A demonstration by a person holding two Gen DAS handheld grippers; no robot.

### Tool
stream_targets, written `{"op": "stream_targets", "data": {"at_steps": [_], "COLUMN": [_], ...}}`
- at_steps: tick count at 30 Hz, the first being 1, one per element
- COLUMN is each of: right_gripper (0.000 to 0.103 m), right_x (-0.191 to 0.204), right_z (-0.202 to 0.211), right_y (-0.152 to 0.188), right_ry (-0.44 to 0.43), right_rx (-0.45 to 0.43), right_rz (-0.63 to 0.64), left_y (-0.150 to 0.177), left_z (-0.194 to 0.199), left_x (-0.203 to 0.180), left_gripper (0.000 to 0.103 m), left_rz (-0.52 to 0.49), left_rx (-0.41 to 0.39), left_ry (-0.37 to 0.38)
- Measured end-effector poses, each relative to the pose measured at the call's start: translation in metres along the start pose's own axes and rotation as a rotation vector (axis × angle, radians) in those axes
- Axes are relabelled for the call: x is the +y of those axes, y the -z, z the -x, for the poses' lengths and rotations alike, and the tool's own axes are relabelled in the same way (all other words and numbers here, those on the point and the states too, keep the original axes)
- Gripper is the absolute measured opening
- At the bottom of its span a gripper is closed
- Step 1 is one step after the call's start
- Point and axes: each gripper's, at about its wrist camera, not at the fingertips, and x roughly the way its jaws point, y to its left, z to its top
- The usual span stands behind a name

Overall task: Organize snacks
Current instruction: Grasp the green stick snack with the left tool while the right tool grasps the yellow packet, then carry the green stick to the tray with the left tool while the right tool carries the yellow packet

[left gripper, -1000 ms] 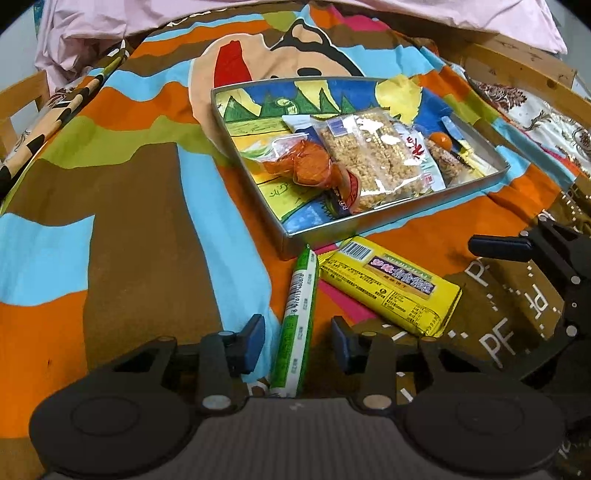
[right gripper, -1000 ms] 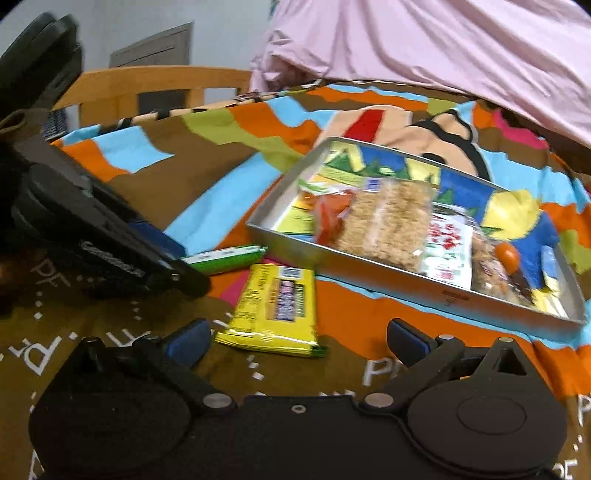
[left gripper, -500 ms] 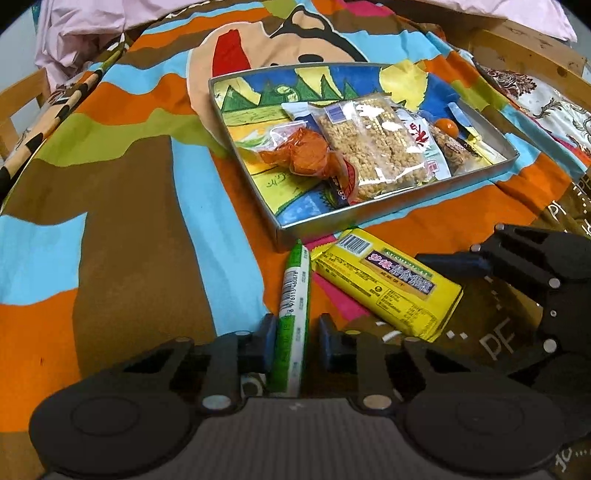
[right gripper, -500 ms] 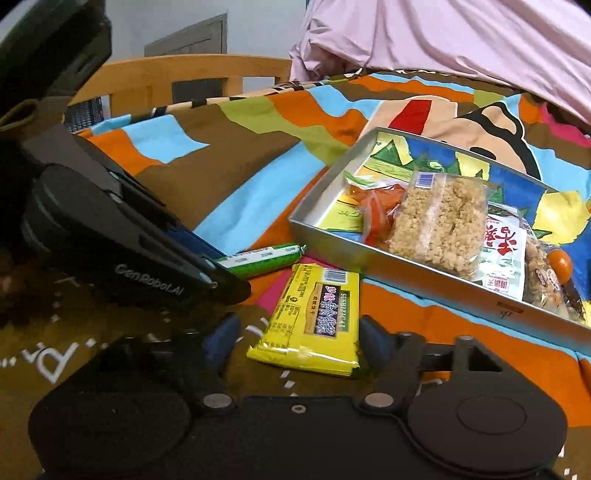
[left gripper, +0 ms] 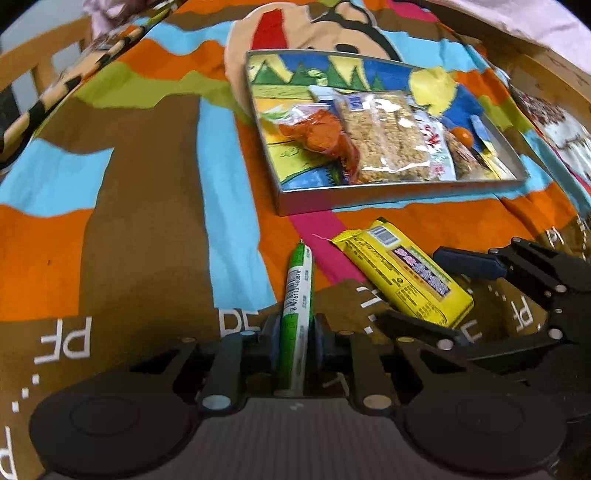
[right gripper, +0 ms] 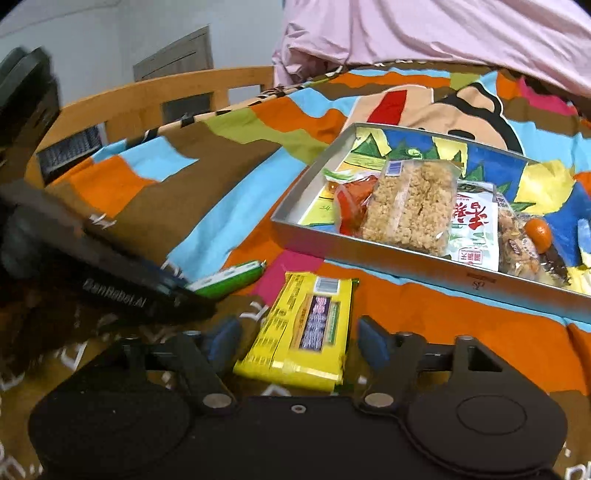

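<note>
Snacks: several packets already lie in the metal tray (left gripper: 388,192), among them a rice-crisp pack (left gripper: 384,136) and an orange packet (left gripper: 317,134); 2 remain on the bed, near the tray.
Green stick (left gripper: 297,314): left of the yellow one, near end clamped.
Left gripper (left gripper: 295,341): jaws closed tight on the green stick.
Yellow bar (right gripper: 306,325): flat on the bedspread (left gripper: 147,221), between the right jaws.
Right gripper (right gripper: 295,338): jaws have just been opening, parted, pads clear of the bar on both sides.
Progress: judged mostly done; 2 packets left to place.
Obstacles: tray's near wall to clear; right side crowded, far-left part free.
Surroundings: pink bedding (right gripper: 443,33), wooden bed rail (right gripper: 166,96).
</note>
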Motion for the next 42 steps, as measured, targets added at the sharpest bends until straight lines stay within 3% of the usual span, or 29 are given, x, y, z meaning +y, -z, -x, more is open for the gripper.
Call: {"op": "stream_targets", "data": {"at_steps": [3,4,5,7,12,19,27,35,42], "right_gripper": [0.069,0.059,0.055,0.054,0.052,0.052,0.052,0.052,0.052], "right_x": [-0.006,-0.006,-0.007,-0.008,-0.009,0.000,0.008,0.003,-0.015], "right_z": [-0.005,-0.002,0.001,0.009,0.037,0.076,0.100,0.106,0.113], "right_y": [0.003,0.004,0.005,0.008,0.021,0.046,0.068,0.068,0.043], "right_ry": [-0.017,-0.019,-0.024,-0.025,-0.013,0.052,0.147,0.208,0.295], "right_rx": [0.013,0.007,0.003,-0.003,-0.025,-0.061,-0.115,-0.169,-0.270], "right_rz": [-0.058,-0.059,-0.062,-0.059,0.006,0.189,0.384,0.445,0.484], "left_y": [0.001,0.001,0.002,0.004,0.014,0.040,0.060,0.052,0.007], "left_z": [0.000,0.001,0.002,0.004,0.018,0.039,0.050,0.054,0.058], "left_x": [-0.001,-0.002,-0.003,-0.006,-0.020,-0.035,-0.039,-0.055,-0.064], "left_gripper": [0.021,0.021,0.021,0.020,0.019,0.019,0.019,0.019,0.019], "left_rz": [0.011,0.015,0.019,0.021,0.039,0.069,0.212,0.206,0.232], "left_rx": [0.002,0.001,0.001,-0.001,-0.009,-0.026,-0.057,-0.151,-0.279], "left_ry": [-0.007,-0.012,-0.018,-0.033,-0.048,0.055,0.178,0.128,0.135]}}
